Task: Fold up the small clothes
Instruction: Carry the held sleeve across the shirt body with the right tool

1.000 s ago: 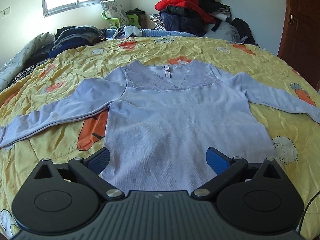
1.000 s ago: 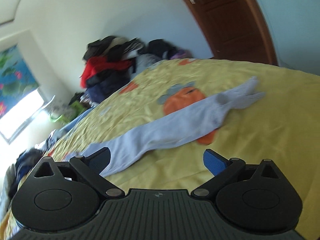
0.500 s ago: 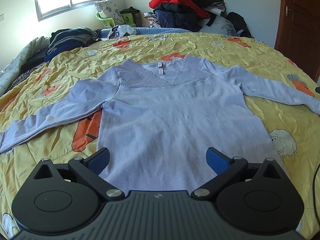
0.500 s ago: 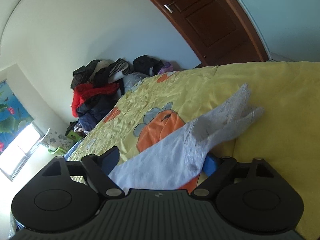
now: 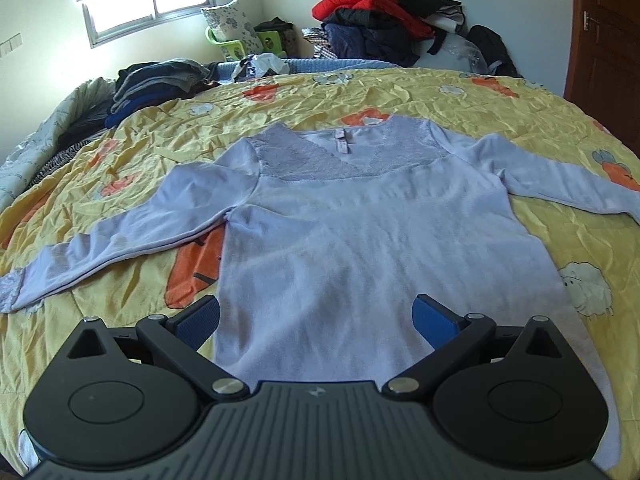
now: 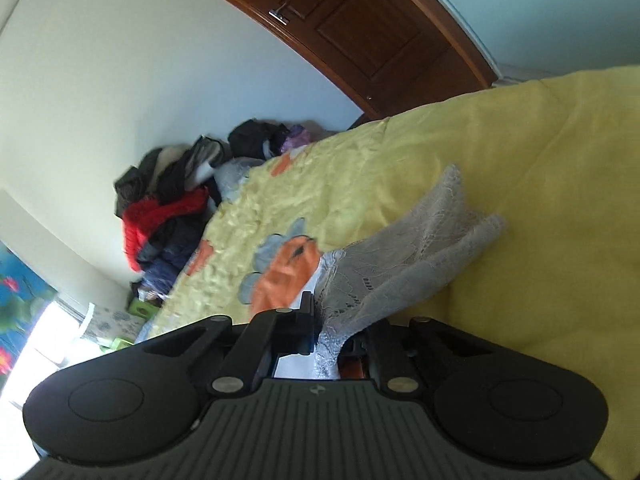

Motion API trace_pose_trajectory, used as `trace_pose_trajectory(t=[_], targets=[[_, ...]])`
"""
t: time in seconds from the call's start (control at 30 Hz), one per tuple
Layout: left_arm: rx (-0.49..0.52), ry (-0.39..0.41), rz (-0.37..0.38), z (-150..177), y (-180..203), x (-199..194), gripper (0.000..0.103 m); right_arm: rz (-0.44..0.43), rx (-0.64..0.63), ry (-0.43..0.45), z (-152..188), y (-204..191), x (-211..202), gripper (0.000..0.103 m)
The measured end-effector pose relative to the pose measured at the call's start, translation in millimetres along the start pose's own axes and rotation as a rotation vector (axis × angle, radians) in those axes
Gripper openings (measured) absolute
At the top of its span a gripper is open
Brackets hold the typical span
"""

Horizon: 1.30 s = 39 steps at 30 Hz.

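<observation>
We are starting the first fold: our right gripper (image 6: 332, 332) pinches the lace cuff (image 6: 420, 256) of the lavender top (image 5: 360, 240), which lies flat on the yellow bedspread (image 5: 360, 96). Our left gripper (image 5: 316, 316) hovers spread over the top's hem. Next, we carry the cuff across the top's body.

My way over the pale lilac top (image 5: 360, 240) is open, with only flat yellow bedspread (image 5: 560, 120) on both sides. Clothes piles block the far edge: a folded stack (image 5: 156, 84) far left, a red-and-dark heap (image 5: 384, 16) against the wall.
</observation>
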<state>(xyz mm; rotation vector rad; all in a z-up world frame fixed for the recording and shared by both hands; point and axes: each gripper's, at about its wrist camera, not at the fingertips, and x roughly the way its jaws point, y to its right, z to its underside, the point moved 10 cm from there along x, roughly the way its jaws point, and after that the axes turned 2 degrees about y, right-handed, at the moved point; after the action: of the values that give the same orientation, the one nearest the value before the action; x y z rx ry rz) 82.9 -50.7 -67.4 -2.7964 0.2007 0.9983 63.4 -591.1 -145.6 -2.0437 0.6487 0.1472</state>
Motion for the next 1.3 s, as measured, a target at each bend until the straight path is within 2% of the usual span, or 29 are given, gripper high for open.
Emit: trace_pose_trajectory(t=[0.13,0.27,0.63,0.83,1.07,1.3], targets=[[-0.015,-0.023,-0.021,2.9,-7.5,6.7,0.103,-0.081,-0.023,-0.028,12.6,-26.4,-5.3,0.011],[-0.024,-0.035,-0.023,6.2,-10.8,9.4,0.103,-0.156,-0.060,-0.098,33.9,-62.9,-1.1,0.011],[-0.006,-0.032,-0.055,7.7,-17.9,17.0,0.103,-0.277,-0.118,-0.280,109.5,-148.6,13.5,0.011],[0.002,-0.023,-0.084,5.5,-26.9,26.1,0.103,-0.324,-0.115,-0.362,151.0,-180.9,9.2,0.011],[-0.065,-0.017,-0.067,1.4,-37.7,39.5,0.103,-0.343,-0.131,-0.435,192.8,-202.6,4.1,0.011],[-0.095,-0.019,-0.062,-4.2,-46.4,54.2,0.103,-0.363,-0.152,-0.486,219.5,-220.3,-2.2,0.011]])
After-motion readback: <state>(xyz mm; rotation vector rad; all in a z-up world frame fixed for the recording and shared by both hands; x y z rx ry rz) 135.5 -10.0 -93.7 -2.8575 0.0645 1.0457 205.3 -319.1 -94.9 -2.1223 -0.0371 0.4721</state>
